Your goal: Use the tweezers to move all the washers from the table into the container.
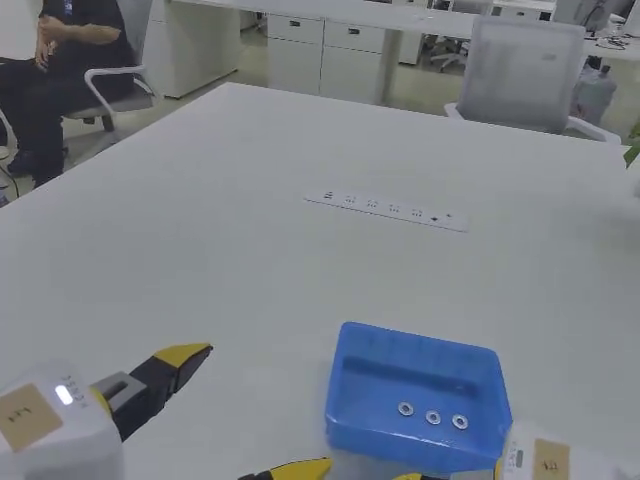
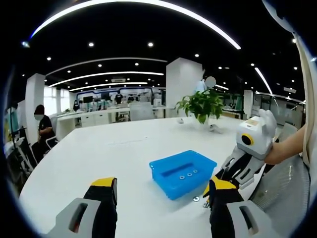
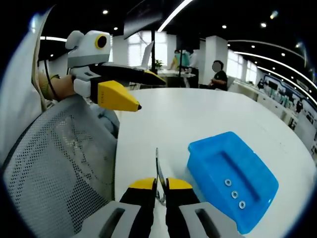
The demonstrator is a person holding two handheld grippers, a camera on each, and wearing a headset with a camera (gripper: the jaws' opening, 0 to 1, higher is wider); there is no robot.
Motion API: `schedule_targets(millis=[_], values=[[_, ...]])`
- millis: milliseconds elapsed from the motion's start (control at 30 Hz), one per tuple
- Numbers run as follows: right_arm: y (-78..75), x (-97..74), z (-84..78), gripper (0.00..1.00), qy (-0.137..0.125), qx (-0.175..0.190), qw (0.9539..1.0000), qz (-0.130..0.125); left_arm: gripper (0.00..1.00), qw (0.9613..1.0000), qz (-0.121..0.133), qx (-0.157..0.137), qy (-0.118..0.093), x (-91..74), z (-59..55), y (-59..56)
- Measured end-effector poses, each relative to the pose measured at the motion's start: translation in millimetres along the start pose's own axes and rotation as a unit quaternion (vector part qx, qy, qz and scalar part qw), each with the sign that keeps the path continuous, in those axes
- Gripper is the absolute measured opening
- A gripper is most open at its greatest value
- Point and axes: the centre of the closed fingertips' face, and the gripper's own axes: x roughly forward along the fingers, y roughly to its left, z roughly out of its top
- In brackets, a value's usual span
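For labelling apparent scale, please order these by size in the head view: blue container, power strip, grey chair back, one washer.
1. blue container, nearest the camera
2. grey chair back, far off, so its true size is unsure
3. power strip, long but thin
4. washer

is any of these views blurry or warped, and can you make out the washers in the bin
Head view: soft and slightly blurred under flat even light, yet three washers read as rings in the blue container. Left gripper view: fisheye bends the ceiling light strip into an arc; washers look tiny. Right gripper view: crisp on the tweezers, warped toward the edges.
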Motion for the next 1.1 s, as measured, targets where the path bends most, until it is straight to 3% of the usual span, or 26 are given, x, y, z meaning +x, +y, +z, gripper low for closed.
schedule_targets(millis=[233,500,800,1100], values=[[0.7,4.7,2.9,0.03,0.003,0.008,0.9998,-0.015,0.77,1.0000,0.000,-0.005,-0.007,-0.8,2.4,-0.1],[4.4,-2.4,11.5,0.03,-0.015,0.035,0.9991,-0.017,0.77,1.0000,0.000,-0.006,-0.008,-0.9,3.0,-0.8],[-19.4,-20.8,30.3,0.03,-0.053,0.073,0.9947,-0.049,0.77,0.9999,-0.001,-0.006,-0.008,-1.0,3.4,-1.9],[-35.9,-31.9,43.0,0.03,-0.080,0.102,0.9897,-0.061,0.77,0.9999,-0.001,-0.006,-0.008,-1.2,3.3,-2.0]])
